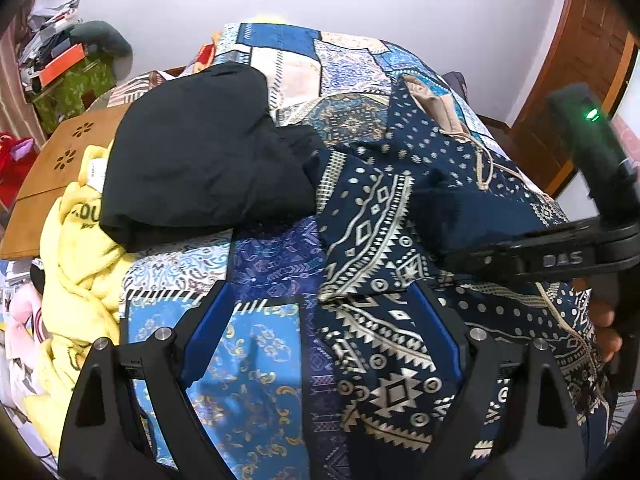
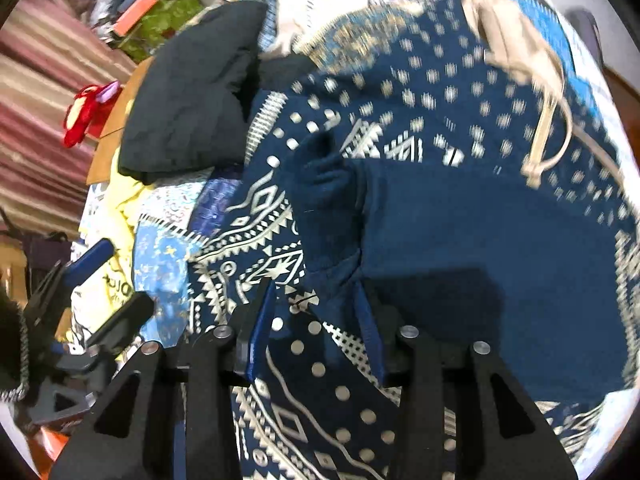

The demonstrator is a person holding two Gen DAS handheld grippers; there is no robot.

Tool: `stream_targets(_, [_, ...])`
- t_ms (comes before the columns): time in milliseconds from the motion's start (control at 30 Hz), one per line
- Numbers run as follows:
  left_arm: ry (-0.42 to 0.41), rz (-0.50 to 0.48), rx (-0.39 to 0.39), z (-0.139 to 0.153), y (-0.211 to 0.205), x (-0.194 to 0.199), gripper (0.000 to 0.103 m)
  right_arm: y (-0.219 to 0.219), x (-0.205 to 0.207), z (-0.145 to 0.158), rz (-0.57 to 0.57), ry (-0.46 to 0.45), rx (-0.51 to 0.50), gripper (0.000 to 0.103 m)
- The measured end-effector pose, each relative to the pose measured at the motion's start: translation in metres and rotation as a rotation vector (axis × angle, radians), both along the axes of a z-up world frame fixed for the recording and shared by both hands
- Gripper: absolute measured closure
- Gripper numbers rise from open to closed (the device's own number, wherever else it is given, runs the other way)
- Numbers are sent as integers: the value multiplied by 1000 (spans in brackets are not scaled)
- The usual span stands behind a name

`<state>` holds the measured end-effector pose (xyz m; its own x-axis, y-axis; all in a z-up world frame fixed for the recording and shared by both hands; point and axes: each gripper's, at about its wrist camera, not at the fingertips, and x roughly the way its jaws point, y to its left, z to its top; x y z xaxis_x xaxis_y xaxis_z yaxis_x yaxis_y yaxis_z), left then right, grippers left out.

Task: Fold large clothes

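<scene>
A navy garment (image 1: 380, 240) printed with cream geometric bands and dots lies rumpled on the patchwork bedspread (image 1: 256, 352). My left gripper (image 1: 324, 296) hovers open and wide over the garment's left edge, where it meets the bedspread, with nothing pinched between the blue pads. In the right wrist view the garment (image 2: 460, 220) fills the frame, a plain navy fold on top. My right gripper (image 2: 316, 308) stands partly open low over it; cloth lies between the fingers and the pads do not press on it. It also shows in the left wrist view as the right gripper (image 1: 456, 258), with a hand (image 1: 604, 328) behind it.
A folded black garment (image 1: 200, 152) lies further back on the bed, and a crumpled yellow garment (image 1: 80, 264) at the left edge. A beige drawstring pouch (image 1: 436, 108) rests on the navy cloth's far side. A wooden lap table (image 1: 60, 168) stands left, a door (image 1: 580, 60) right.
</scene>
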<state>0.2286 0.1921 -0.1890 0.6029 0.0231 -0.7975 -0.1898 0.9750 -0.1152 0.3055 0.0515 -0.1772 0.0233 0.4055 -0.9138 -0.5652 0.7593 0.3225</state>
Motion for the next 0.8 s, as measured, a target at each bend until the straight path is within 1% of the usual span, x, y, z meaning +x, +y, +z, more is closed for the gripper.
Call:
stream_targets(100, [1, -20, -12, 1, -9, 6, 15, -16, 0, 25, 1, -98, 14, 66])
stream_targets(200, [11, -41, -57, 0, -16, 14, 15, -41, 4, 54, -23, -210, 32, 66])
stream_targets(233, [19, -50, -89, -2, -19, 18, 15, -54, 5, 66, -33, -258, 35, 66])
stream_targets(267, [24, -56, -116, -3, -20, 21, 15, -57, 7, 72, -42, -289, 33, 66])
stream_targets(333, [35, -59, -176, -6, -22, 28, 15, -87, 11, 88, -73, -383, 15, 63])
stream_targets(400, [42, -57, -231, -9, -23, 34, 15, -101, 12, 96, -102, -461, -17, 56])
stream_targets(433, [50, -48, -277, -11, -22, 38, 15, -113, 12, 100, -115, -499, -38, 54])
stream_targets(500, [64, -30, -344, -15, -21, 45, 15, -137, 13, 103, -147, -568, -87, 47])
stream_targets(567, [86, 3, -413, -21, -20, 52, 16, -159, 17, 101, -176, -591, -125, 46])
stream_targets(600, [94, 10, -436, -24, -21, 56, 17, -171, 17, 96, -192, -583, -140, 46])
stream_targets(667, [111, 22, -470, -30, -24, 62, 17, -191, 20, 80, -227, -536, -162, 46])
stream_targets(800, [157, 40, -536, -48, -29, 77, 20, -222, 23, 49, -292, -438, -167, 46])
